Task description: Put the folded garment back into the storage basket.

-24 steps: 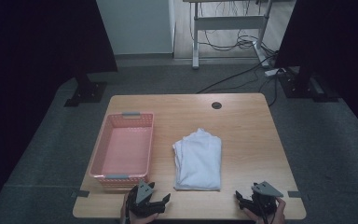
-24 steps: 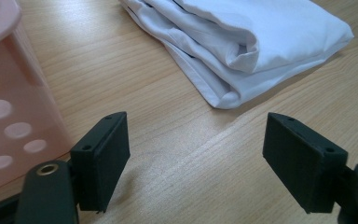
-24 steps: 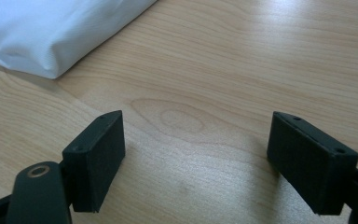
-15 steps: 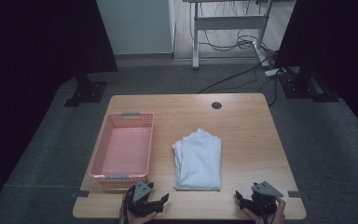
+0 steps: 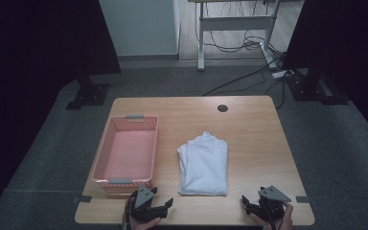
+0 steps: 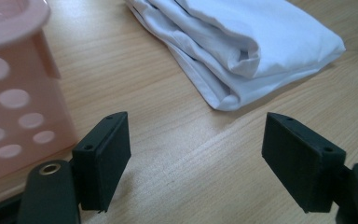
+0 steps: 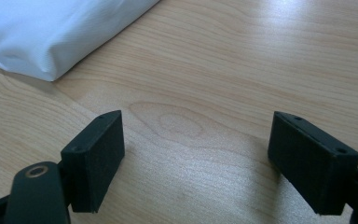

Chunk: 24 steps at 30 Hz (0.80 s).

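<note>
A folded white cloth lies in the middle of the wooden table, right of a pink perforated basket that holds nothing. My left gripper rests at the table's front edge just below the basket, open, with only bare wood between its jaws. In the left gripper view the cloth is ahead and the basket's corner is at the left. My right gripper sits at the front right, open and holding nothing; the cloth's corner lies ahead to its left.
A round cable hole sits near the table's far edge. Beyond the table are dark floor, black stand bases and a desk frame with cables. Bare wood lies to the right of the cloth.
</note>
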Each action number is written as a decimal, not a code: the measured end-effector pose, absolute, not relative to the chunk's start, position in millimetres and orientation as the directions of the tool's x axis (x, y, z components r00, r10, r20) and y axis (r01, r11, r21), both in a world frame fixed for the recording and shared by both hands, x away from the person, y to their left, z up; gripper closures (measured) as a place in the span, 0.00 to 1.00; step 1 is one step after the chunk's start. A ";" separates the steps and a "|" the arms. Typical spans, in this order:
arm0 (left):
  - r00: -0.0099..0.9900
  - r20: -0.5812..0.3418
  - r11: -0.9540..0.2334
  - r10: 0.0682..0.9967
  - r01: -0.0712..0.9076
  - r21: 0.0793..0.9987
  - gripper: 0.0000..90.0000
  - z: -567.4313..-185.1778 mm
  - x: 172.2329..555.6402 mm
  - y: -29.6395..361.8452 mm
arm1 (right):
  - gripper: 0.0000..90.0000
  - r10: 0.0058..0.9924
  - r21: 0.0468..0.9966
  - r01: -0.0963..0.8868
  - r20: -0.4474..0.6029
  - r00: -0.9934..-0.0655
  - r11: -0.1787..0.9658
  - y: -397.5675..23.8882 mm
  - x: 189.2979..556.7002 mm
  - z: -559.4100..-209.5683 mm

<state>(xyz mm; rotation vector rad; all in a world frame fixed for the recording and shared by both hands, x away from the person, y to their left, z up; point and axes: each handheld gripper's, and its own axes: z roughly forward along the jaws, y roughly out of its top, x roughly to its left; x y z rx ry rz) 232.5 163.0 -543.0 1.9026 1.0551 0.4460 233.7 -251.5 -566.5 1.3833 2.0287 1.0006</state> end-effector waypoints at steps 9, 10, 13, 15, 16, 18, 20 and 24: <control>0.547 -0.092 -0.220 0.832 0.478 0.850 0.25 -543.8 228.9 164.4 | 0.21 0.928 0.788 0.575 0.012 -0.373 0.221 -250.6 232.9 -566.3; 0.539 -0.095 -0.215 0.837 0.483 0.849 0.25 -544.7 228.2 164.6 | 0.21 0.928 0.788 0.575 0.012 -0.371 0.220 -250.4 232.8 -566.4; 0.511 -0.119 -0.177 0.851 0.492 0.853 0.26 -545.1 223.5 165.3 | 0.21 0.928 0.787 0.576 0.012 -0.372 0.221 -250.2 232.5 -566.2; 0.505 -0.128 -0.164 0.853 0.494 0.854 0.27 -544.4 222.5 164.9 | 0.21 0.926 0.787 0.576 0.012 -0.377 0.224 -250.7 232.6 -566.1; 0.497 -0.130 -0.157 0.858 0.494 0.855 0.27 -543.7 221.4 164.0 | 0.21 0.926 0.787 0.576 0.012 -0.377 0.224 -250.7 232.6 -566.1; 0.481 -0.113 -0.151 0.870 0.477 0.866 0.27 -542.2 218.2 161.1 | 0.21 0.924 0.786 0.575 0.012 -0.383 0.228 -251.2 232.8 -566.0; 0.475 -0.123 -0.135 0.871 0.473 0.870 0.27 -539.8 216.9 157.6 | 0.21 0.921 0.783 0.577 0.013 -0.389 0.233 -251.7 233.5 -565.7; 0.495 -0.089 -0.180 0.864 0.471 0.864 0.26 -535.3 217.0 147.2 | 0.21 0.922 0.783 0.577 0.013 -0.387 0.232 -251.4 233.4 -565.7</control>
